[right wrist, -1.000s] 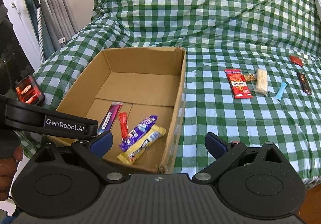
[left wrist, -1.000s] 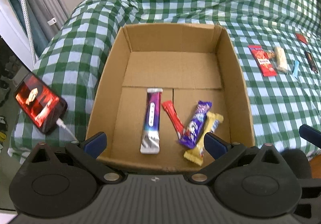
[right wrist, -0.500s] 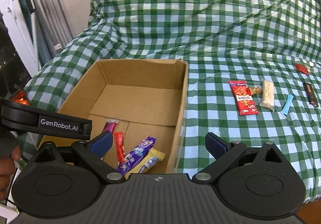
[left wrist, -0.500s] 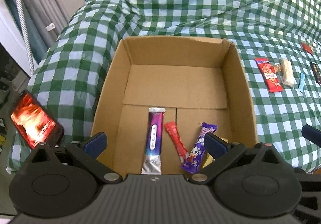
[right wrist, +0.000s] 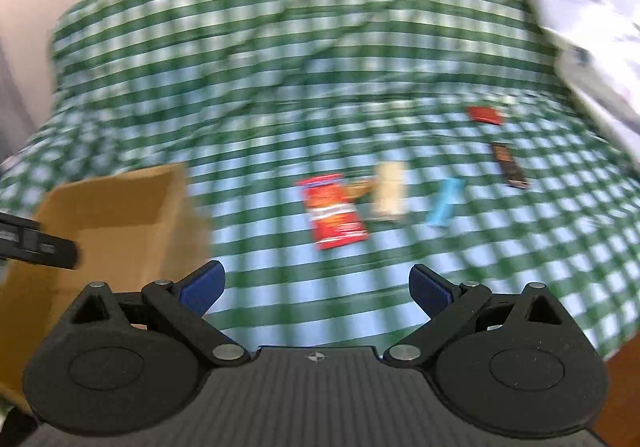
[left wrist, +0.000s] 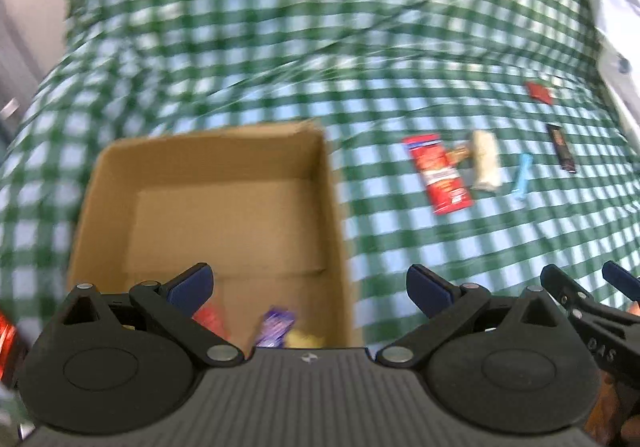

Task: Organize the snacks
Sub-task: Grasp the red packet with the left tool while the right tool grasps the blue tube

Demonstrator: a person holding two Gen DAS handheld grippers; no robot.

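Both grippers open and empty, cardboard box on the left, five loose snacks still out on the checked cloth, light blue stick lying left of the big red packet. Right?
Not quite. In the right wrist view the light blue stick lies right of the big red packet, beyond the pale bar. The rest holds.

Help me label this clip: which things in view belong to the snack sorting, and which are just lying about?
Part of the job:
cardboard box with a purple bar inside
red packet
pale bar
blue stick
dark bar
small red wrapper
left gripper and right gripper, both open

Just there:
checked cloth
grey fabric
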